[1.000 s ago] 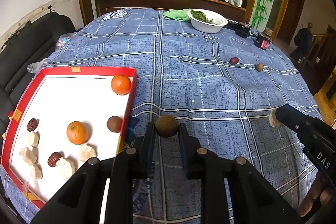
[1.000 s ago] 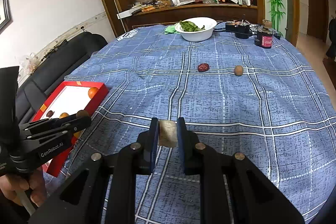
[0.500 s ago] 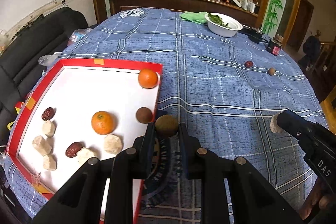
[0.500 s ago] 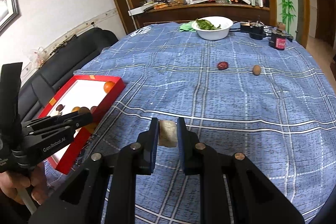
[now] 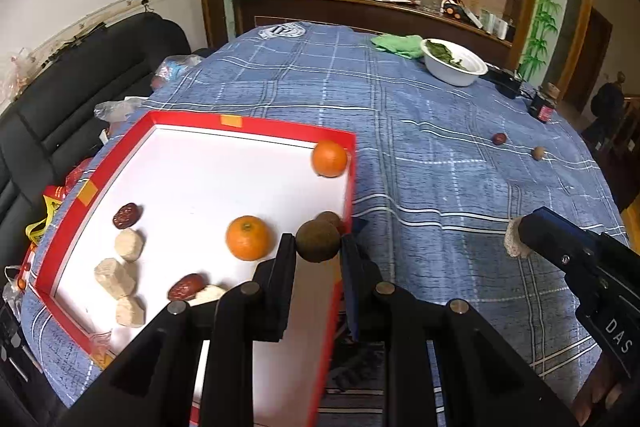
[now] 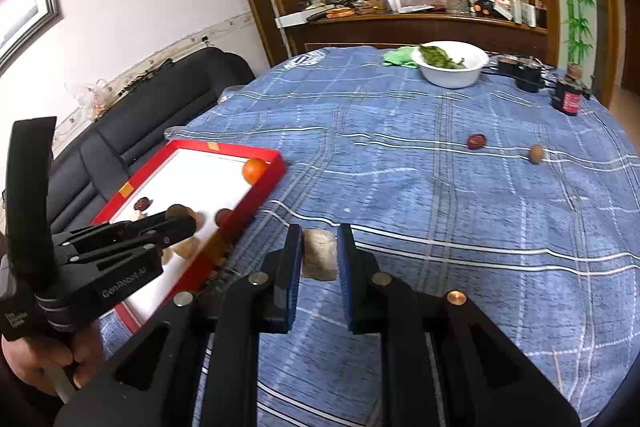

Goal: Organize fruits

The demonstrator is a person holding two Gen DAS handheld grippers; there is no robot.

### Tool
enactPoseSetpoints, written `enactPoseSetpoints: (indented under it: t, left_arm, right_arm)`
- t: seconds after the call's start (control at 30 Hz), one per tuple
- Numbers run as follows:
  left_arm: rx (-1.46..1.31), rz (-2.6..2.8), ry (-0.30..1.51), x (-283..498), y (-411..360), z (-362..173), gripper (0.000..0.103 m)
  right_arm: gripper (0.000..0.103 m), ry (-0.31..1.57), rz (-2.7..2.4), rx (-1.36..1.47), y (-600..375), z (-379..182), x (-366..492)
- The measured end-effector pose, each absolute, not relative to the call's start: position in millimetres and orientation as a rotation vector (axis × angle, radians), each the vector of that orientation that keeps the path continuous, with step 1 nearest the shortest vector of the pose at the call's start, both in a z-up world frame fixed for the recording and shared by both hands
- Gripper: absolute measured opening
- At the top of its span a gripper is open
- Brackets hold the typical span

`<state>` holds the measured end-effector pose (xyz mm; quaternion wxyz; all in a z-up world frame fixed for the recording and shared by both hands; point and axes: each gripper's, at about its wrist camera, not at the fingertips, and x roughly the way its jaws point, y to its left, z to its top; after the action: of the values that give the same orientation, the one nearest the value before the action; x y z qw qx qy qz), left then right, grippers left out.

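Left gripper (image 5: 318,247) clamps brown fruit (image 5: 318,241) over red tray (image 5: 256,125); right gripper (image 6: 319,253) clamps beige chunk (image 6: 319,254)

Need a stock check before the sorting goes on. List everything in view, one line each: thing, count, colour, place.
tray: 1, red rim, white floor, left on table
oranges: 2, orange, in tray
red dates: 2 in tray, 1 more on cloth far right
pale chunks: at least 5, beige, tray's near left
brown round fruits: 1 in tray by right wall, 1 on cloth far right
tablecloth: 1, blue check
bowl: 1, white, greens inside, far end
green cloth: 1, beside bowl
dark jar: 1, far right
left gripper: black, shut on brown fruit
right gripper: black, shut on pale chunk
hand: 1, holding left gripper
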<state>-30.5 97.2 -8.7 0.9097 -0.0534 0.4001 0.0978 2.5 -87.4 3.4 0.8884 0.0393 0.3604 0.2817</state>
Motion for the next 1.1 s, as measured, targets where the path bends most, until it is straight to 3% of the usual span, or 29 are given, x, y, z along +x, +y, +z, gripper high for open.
enactPoseSetpoints:
  t: [0.53, 1.1]
  left_arm:
    - [-0.210, 0.382, 0.823, -37, 186, -15, 0.020]
    - [-0.228, 0.442, 0.838, -30, 217, -22, 0.020]
  right_arm:
    - [0.020, 0.738, 0.737, 0.051, 3, 16, 10]
    - [0.020, 0.796, 0.792, 0.057, 61, 3, 37]
